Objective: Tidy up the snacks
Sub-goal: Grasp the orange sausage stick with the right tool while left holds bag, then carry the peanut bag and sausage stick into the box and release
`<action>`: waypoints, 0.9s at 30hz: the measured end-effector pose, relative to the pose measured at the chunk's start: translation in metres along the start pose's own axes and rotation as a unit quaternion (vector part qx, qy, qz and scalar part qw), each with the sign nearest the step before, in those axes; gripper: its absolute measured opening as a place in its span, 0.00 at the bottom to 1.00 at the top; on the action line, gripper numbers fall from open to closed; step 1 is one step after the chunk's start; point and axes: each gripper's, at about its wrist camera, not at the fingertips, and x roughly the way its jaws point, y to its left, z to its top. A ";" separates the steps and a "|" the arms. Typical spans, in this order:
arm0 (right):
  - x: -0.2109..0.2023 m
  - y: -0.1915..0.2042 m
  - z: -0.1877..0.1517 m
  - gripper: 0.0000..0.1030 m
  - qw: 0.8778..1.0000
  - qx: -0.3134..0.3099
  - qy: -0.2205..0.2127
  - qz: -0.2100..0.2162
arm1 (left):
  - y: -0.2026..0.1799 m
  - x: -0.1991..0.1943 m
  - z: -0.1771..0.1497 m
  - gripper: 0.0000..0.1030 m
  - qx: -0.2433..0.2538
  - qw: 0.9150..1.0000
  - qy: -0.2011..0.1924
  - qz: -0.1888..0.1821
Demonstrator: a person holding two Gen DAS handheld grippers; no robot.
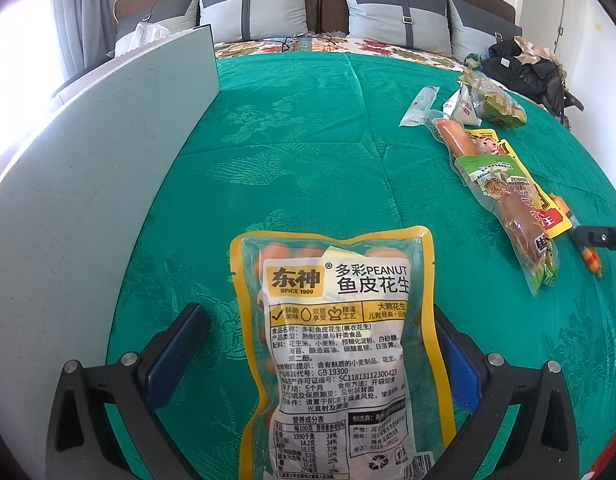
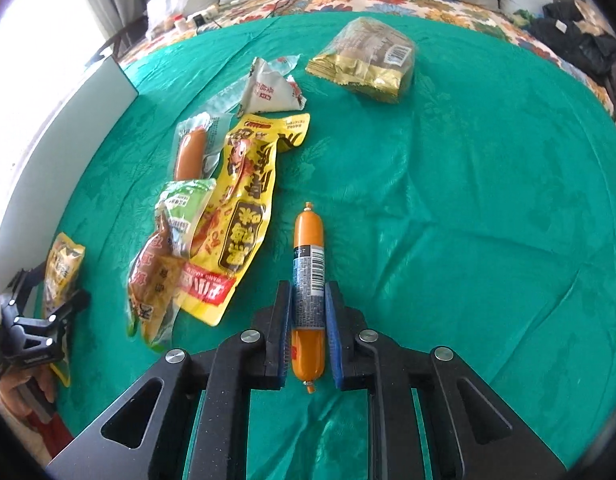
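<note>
Two black fingers of the right gripper [image 2: 308,316] are closed on the orange plastic-cased sausage stick [image 2: 308,240], whose long axis runs straight out between them on the green patterned cloth [image 2: 447,200]. At the left gripper [image 1: 319,344], the fingers stand open, apparently not touching the glossy yellow-edged peanut packet [image 1: 339,344] lying lengthwise between them. Crinkly snack wrappers [image 2: 236,216] lie just beside the sausage.

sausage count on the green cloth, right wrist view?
3. One orange sausage is clamped between the right gripper jaws. A clear-wrapped one and a brown one under a green label lie in the pile to its left. The packets may hide more.
</note>
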 end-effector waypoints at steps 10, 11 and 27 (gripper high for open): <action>-0.038 0.033 -0.100 0.17 0.998 -0.013 -0.038 -0.055 | -0.001 -0.001 -0.001 1.00 0.000 1.000 0.000 0.003; -0.037 0.036 -0.099 0.18 0.997 -0.024 -0.037 -0.060 | -0.001 -0.001 -0.001 1.00 0.000 1.000 0.000 0.003; -0.040 0.008 -0.089 0.61 0.993 0.083 -0.045 0.071 | -0.001 -0.001 0.002 1.00 0.008 0.999 0.031 -0.003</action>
